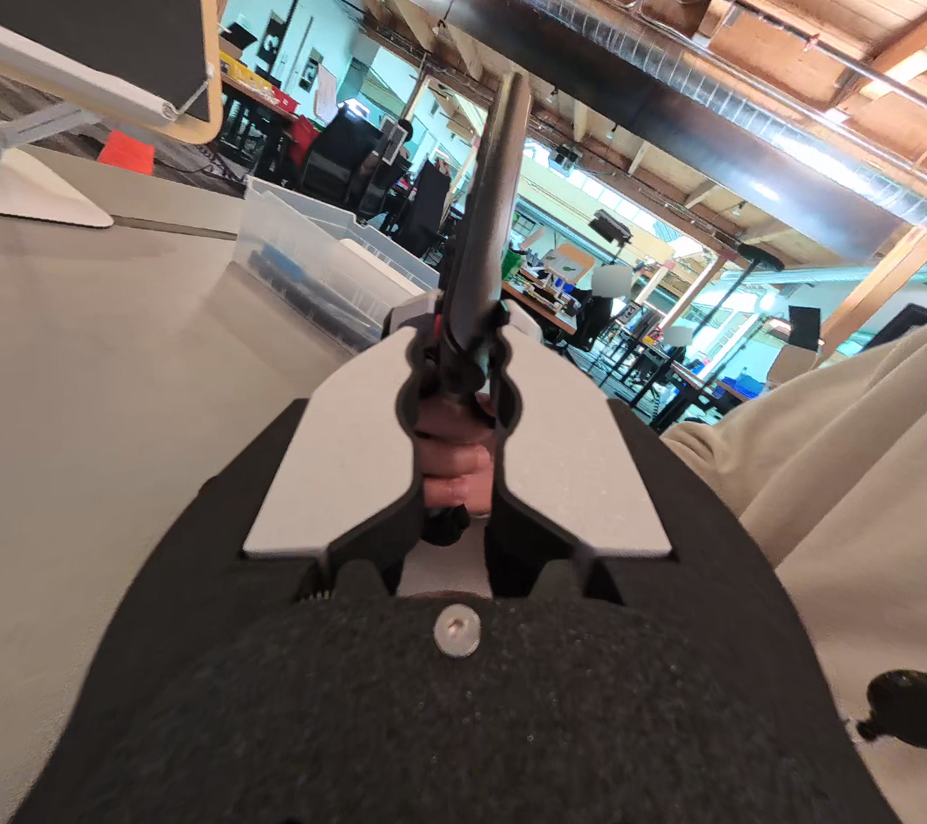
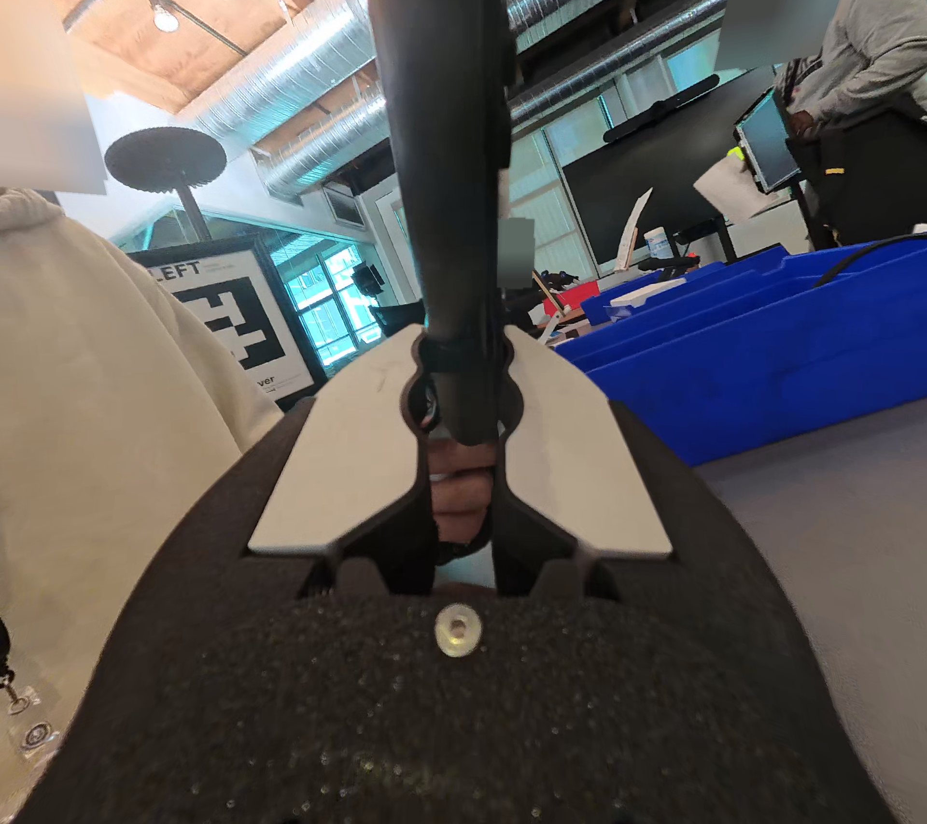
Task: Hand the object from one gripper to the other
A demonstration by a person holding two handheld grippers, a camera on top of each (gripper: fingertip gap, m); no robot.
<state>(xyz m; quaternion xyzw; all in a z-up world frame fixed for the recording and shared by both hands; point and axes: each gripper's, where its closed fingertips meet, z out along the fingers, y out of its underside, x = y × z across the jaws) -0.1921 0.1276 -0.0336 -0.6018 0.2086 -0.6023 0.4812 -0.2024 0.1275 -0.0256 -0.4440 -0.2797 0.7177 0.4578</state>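
The object is a long dark tool (image 1: 494,208) with a small red detail near its lower end. In the left wrist view it stands nearly upright, and my left gripper (image 1: 454,338) is shut on its lower end. In the right wrist view the same dark tool (image 2: 441,122) rises out of the top of the frame, and my right gripper (image 2: 461,340) is shut on its lower part. Both grippers hold it at once. Pale finger parts of the other gripper (image 1: 404,315) show just behind the left one. A hand (image 1: 451,458) shows through the gap between the jaws.
A clear plastic bin (image 1: 321,268) stands on the white table (image 1: 125,373) to the left. Blue bins (image 2: 752,358) stand on the grey table (image 2: 827,524) to the right. A cream sleeve (image 1: 802,448) is close by. A person (image 2: 878,47) stands at the far right. Only a small space, under 4 cm, lies between the two pairs of fingers.
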